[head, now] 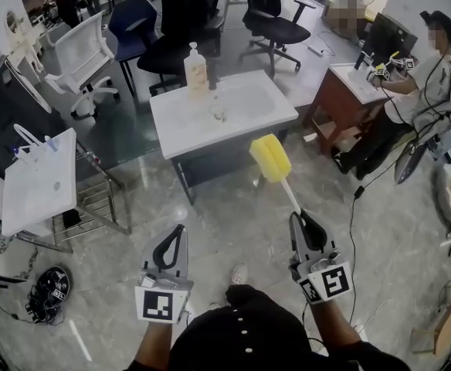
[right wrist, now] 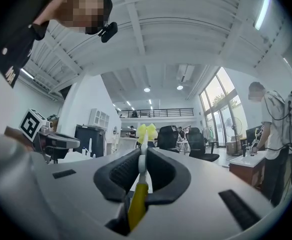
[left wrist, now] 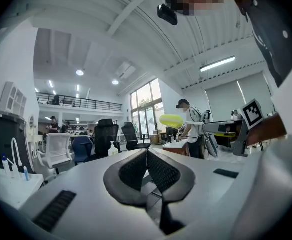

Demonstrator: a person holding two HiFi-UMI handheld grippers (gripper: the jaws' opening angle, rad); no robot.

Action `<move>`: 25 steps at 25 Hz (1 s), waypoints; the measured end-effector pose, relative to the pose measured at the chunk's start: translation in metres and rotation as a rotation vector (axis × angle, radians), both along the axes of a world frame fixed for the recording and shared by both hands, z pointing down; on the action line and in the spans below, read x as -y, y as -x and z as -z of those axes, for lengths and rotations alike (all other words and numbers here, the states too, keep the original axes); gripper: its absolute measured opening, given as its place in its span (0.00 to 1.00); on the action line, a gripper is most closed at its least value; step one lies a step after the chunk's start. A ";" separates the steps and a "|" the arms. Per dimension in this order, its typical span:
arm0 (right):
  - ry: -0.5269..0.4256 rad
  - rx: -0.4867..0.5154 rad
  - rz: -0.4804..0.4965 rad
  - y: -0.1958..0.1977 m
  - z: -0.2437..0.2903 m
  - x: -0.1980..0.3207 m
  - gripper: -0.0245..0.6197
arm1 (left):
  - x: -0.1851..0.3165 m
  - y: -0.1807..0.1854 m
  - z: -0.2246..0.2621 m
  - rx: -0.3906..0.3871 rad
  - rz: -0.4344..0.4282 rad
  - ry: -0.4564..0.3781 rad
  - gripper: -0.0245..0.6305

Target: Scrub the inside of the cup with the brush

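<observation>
A small clear cup (head: 218, 113) stands on the white table (head: 249, 103) ahead of me, next to a soap bottle (head: 197, 68). My right gripper (head: 301, 219) is shut on the handle of a brush whose yellow sponge head (head: 270, 158) points toward the table and hangs short of its near edge. In the right gripper view the handle runs between the jaws up to the yellow head (right wrist: 146, 132). My left gripper (head: 174, 238) is held beside it over the floor, jaws shut with nothing in them (left wrist: 147, 154). The brush head (left wrist: 171, 120) also shows in the left gripper view.
Black and blue office chairs (head: 270, 10) stand behind the table. A person (head: 430, 76) works at a brown desk (head: 345, 99) at the right. A white bag (head: 40, 180) sits on a metal rack at the left. Cables lie on the floor (head: 48, 292).
</observation>
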State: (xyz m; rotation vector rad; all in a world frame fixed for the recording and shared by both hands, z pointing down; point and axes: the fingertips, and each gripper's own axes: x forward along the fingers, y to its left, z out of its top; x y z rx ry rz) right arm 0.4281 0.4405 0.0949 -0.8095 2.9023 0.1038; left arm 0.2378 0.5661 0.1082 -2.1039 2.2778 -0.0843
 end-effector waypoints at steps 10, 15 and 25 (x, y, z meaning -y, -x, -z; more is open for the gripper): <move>0.002 0.005 0.013 0.012 0.002 0.081 0.11 | 0.079 0.008 0.004 0.011 0.006 -0.006 0.08; 0.015 0.005 0.018 0.011 0.000 0.111 0.11 | 0.102 0.008 0.007 -0.004 0.035 0.003 0.08; 0.048 0.015 0.026 0.021 -0.014 0.145 0.11 | 0.129 0.018 -0.002 0.000 0.052 0.027 0.08</move>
